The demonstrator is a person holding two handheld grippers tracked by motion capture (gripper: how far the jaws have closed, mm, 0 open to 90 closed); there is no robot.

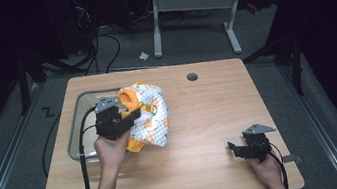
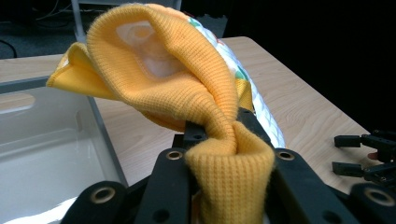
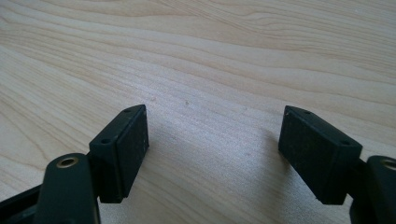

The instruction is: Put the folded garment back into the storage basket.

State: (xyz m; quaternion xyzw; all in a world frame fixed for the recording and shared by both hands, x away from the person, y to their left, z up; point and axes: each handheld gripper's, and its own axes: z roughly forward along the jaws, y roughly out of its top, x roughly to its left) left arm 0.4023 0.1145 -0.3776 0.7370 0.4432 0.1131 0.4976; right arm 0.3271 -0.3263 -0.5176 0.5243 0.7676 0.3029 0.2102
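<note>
Yellow garment (image 2: 187, 84) cuff pinched between left gripper (image 2: 219, 135) fingers (image 2: 196, 133) — bunched.

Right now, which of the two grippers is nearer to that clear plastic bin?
Left. The left gripper holds the orange garment right beside the bin; the right gripper rests far across the table, open.

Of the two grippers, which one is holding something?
The left gripper: its jaws pinch the orange ribbed edge of the garment beside the grey bin. The right gripper stands open above bare table.
</note>
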